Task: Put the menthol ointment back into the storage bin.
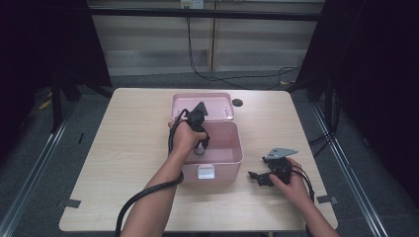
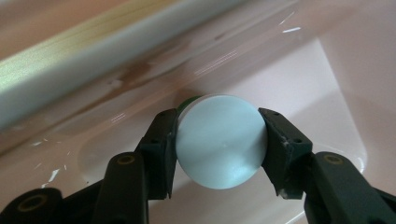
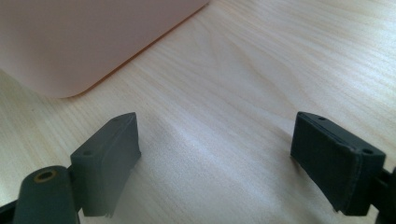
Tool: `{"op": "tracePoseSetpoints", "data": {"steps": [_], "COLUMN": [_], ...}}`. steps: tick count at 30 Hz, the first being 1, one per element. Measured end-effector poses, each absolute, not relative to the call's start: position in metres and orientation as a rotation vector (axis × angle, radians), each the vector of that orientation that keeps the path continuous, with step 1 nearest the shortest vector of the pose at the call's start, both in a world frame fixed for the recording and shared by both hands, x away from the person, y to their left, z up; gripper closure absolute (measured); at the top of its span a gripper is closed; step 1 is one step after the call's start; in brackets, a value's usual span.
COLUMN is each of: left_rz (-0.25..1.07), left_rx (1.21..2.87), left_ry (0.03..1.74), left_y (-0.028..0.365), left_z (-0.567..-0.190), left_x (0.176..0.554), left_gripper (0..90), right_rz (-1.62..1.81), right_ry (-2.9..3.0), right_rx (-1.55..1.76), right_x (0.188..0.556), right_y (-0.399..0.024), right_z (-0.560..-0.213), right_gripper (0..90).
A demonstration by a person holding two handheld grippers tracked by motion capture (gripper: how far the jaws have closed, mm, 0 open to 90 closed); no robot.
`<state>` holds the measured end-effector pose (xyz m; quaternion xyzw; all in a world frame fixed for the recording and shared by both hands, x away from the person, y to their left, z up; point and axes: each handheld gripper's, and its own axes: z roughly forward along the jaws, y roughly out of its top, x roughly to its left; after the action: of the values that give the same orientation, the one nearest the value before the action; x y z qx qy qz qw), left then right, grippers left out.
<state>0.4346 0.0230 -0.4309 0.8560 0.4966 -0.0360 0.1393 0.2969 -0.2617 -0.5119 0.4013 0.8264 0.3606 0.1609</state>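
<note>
Facing camera, round white cap [image 2: 218,141] upward.

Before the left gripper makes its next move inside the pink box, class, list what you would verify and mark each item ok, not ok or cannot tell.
1. Left gripper clamps the white round cap on both sides: ok.
2. Cap sits centred between the pads: ok.
3. What the green part behind the cap belongs to: cannot tell.
4. Pink box stands open, lid back: ok.
5. Right gripper open with nothing in it, over the table, clear of the box: ok.
6. Held item touches the box floor: cannot tell.
</note>
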Motion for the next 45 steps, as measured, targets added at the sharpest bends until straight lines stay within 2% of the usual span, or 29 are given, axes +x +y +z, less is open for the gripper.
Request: {"op": "tracePoseSetpoints", "data": {"steps": [39,45], "left_rz": [-0.062,-0.084], "left_rx": [2.444,2.442], "left_ry": [1.415,1.405], "left_y": [0.0179,0.02], "left_z": [-0.4415,-0.437], "left_x": [0.4365,0.4355], "left_gripper": [49.4,45.2], "right_rz": [1.031,1.031], "right_ry": [2.363,2.364], "right_rx": [1.142,1.142], "right_x": [0.2972,0.2972], "right_y": [-0.2619,-0.2619], "right_z": [-0.5119,-0.5118], "right_gripper": [14.7,14.7]}}
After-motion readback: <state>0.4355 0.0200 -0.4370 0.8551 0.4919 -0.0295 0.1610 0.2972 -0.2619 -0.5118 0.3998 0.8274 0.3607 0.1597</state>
